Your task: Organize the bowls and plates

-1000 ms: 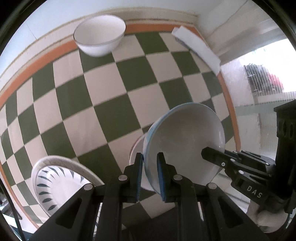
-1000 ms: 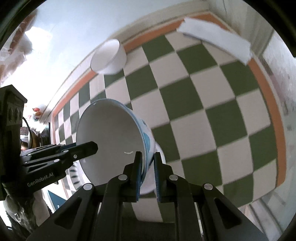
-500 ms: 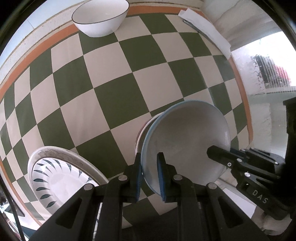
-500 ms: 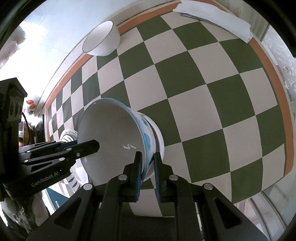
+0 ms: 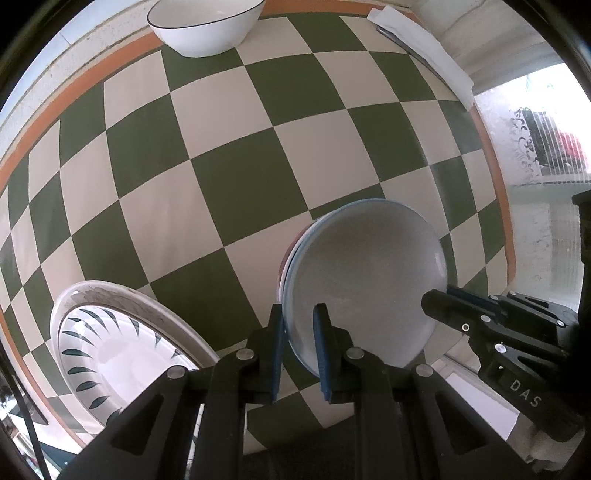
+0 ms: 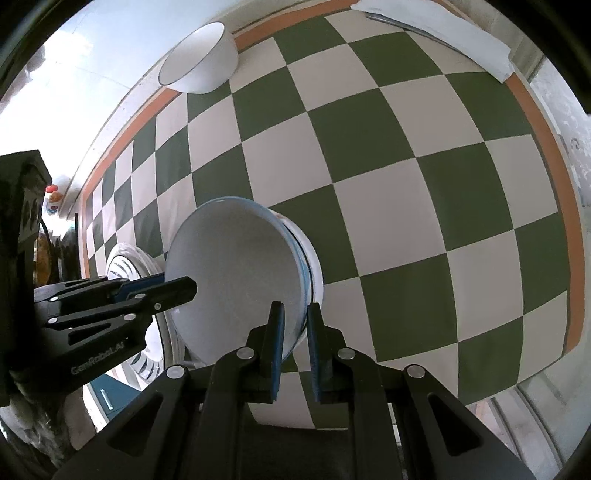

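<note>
A blue-rimmed bowl (image 5: 365, 280) (image 6: 236, 280) is held from both sides. My left gripper (image 5: 298, 325) is shut on its near rim, and my right gripper (image 6: 295, 321) is shut on the opposite rim. The bowl sits low inside another bowl (image 6: 314, 273) with a white outside that stands on the checked tablecloth. In the left wrist view the right gripper (image 5: 436, 299) reaches in from the right. In the right wrist view the left gripper (image 6: 184, 286) reaches in from the left. A white bowl with a dark rim (image 5: 203, 29) (image 6: 199, 59) stands at the far edge.
A white plate with dark leaf marks (image 5: 122, 347) (image 6: 125, 262) lies at the near left of the green and cream checked cloth (image 5: 236, 177). A folded white cloth (image 5: 424, 48) (image 6: 436, 33) lies at the far right corner. The cloth's orange border runs along the edges.
Both grippers have come down with the blue-rimmed bowl, which has gone from tilted above the lower bowl to nested closer into it. The jaws have stayed shut on its rim.
</note>
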Available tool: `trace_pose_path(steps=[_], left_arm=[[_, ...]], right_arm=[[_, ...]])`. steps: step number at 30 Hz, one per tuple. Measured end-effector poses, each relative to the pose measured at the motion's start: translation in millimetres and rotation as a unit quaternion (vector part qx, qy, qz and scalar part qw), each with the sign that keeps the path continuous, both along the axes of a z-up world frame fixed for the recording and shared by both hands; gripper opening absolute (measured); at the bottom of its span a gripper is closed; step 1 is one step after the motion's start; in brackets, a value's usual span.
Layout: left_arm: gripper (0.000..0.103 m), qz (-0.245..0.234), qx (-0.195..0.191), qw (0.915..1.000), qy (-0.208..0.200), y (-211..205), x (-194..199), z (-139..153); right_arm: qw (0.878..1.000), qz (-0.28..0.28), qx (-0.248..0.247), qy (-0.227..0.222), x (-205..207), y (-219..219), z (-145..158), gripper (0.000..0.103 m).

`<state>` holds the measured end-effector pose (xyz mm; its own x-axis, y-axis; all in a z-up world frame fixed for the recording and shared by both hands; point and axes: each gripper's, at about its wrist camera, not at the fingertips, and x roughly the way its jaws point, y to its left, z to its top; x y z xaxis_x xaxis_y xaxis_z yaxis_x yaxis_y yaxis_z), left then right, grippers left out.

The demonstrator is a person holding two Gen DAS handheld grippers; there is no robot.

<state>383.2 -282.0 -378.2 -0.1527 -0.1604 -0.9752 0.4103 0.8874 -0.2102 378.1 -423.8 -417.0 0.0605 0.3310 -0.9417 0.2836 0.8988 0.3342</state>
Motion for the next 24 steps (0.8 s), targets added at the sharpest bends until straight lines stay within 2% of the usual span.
trace_pose_path(steps=[4,7,11,14,15,16,18,21,24], left_arm=[[0.013,0.004,-0.003,1.0000,0.001,4,0,3],[0.013,0.014,-0.012,0.9998,-0.012,10,3,17],[0.015,0.038,-0.023,0.9968,-0.066,22,15,53],[0.024,0.065,-0.028,0.9923,-0.102,29,34,78],[0.024,0.075,-0.031,0.9906,-0.111,32,42,83],[0.024,0.081,-0.030,0.9894,-0.116,33,51,86],[0.025,0.094,-0.023,0.9893,-0.109,36,73,83],[0.025,0.123,-0.024,0.9878,-0.092,43,103,75],[0.025,0.162,-0.028,0.9835,-0.075,52,132,65]], right_arm=[[1.000,-0.002,0.011,0.002,0,-4,2,0.014],[1.000,-0.001,0.016,-0.004,1,-8,9,0.014],[0.999,-0.001,0.027,-0.035,8,-16,36,0.014],[0.997,0.010,0.031,-0.072,25,-18,61,0.016],[0.996,0.011,0.033,-0.082,32,-18,67,0.028],[0.995,0.013,0.030,-0.093,42,-19,73,0.049],[0.993,0.011,0.025,-0.114,59,-19,82,0.065],[0.990,0.004,0.044,-0.131,90,-22,89,0.070],[0.989,-0.006,0.050,-0.139,124,-26,85,0.070]])
